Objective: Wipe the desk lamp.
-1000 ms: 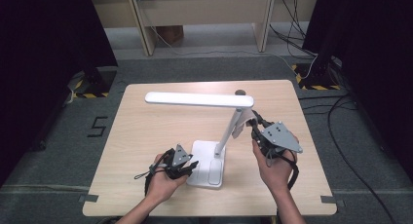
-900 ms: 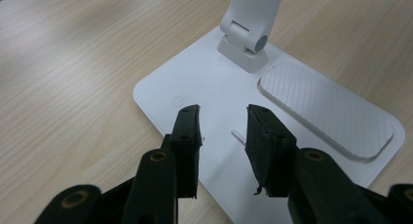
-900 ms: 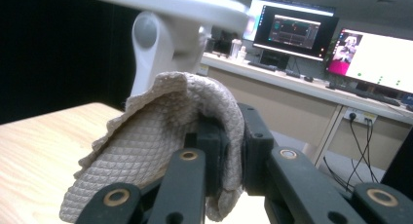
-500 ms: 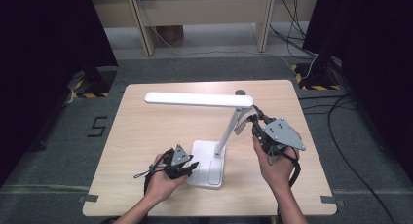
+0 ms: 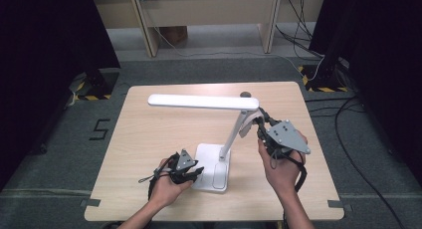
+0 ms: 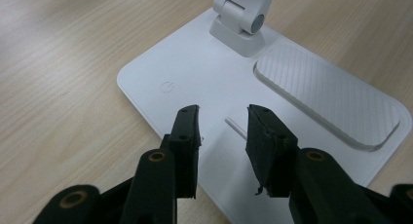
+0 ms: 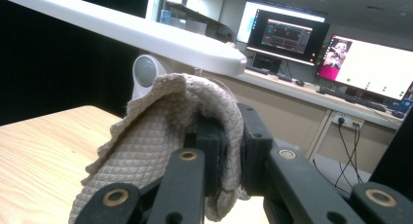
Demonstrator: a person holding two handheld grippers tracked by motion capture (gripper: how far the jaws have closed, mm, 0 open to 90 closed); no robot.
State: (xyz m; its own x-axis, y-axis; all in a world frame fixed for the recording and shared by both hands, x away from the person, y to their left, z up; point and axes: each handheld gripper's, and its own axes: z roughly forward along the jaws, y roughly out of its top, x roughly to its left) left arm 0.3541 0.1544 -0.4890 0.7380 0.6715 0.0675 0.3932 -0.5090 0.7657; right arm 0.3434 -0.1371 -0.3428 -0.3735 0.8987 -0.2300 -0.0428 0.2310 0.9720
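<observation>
1. Two handheld grippers work at a pale wooden table [image 5: 149,139] around a white folding desk lamp [image 5: 234,134] that stands near the table's front middle.
2. The lamp's flat square white base [image 6: 195,87] lies on the tabletop; its slim arm [image 5: 233,137] leans up and away from the person to a long white light bar [image 5: 204,101] that runs level, out toward the table's left.
3. The left gripper [image 6: 223,131] rests low at the near left corner of the base, in the person's left hand [image 5: 166,186]. Its jaws stand partly spread just above the base with nothing between them.
4. In the left gripper view a faint power symbol [image 6: 167,86] shows on the base beyond the jaws, and a ribbed recessed pad [image 6: 326,97] lies to their right.
5. The right gripper [image 7: 233,151] is held up beside the lamp's upper hinge [image 7: 145,73], in the right hand [image 5: 281,164]. Its jaws are pressed together on a beige waffle-textured cloth [image 7: 151,141].
6. The cloth bunches over the jaw tips, just below the end of the light bar and right beside the hinge; whether it touches the lamp I cannot tell.
</observation>
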